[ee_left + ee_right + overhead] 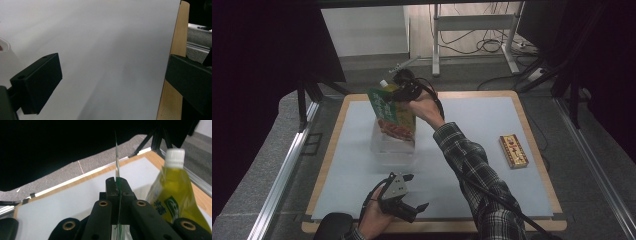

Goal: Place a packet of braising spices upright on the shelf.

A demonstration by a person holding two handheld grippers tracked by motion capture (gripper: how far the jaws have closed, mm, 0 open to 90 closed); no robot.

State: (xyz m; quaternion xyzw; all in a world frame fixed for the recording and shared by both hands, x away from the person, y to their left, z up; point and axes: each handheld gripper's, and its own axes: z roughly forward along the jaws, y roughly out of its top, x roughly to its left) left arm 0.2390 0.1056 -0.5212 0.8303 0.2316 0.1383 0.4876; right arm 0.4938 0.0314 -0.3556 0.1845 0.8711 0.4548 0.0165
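right gripper jaws pinched together on the thin top edge of a flat green pouch, seen edge-on in the right gripper view as a sliver running up between the black jaws. in the high view the pouch hangs tilted from that gripper, green print up top, brownish food picture lower down, held in the air over a clear plastic container that sits on the counter left of centre. the pouch's bottom end is at or just inside the container's mouth, can't tell if it touches. a bottle with yellow-green drink and a white cap stands just beside the right jaws in the right gripper view; in the high view its cap pokes out behind the pouch, at the far side of the container. right forearm in a plaid sleeve reaches across the counter from the bottom edge. left gripper sits low near the front edge of the counter, jaws wide apart, nothing between them, well apart from the container. left gripper view looks past both jaws at the grey mat and the wooden counter edge, with a bit of the clear container at the left border. a small red and gold box lies flat on the right side of the mat, well apart from everything else.
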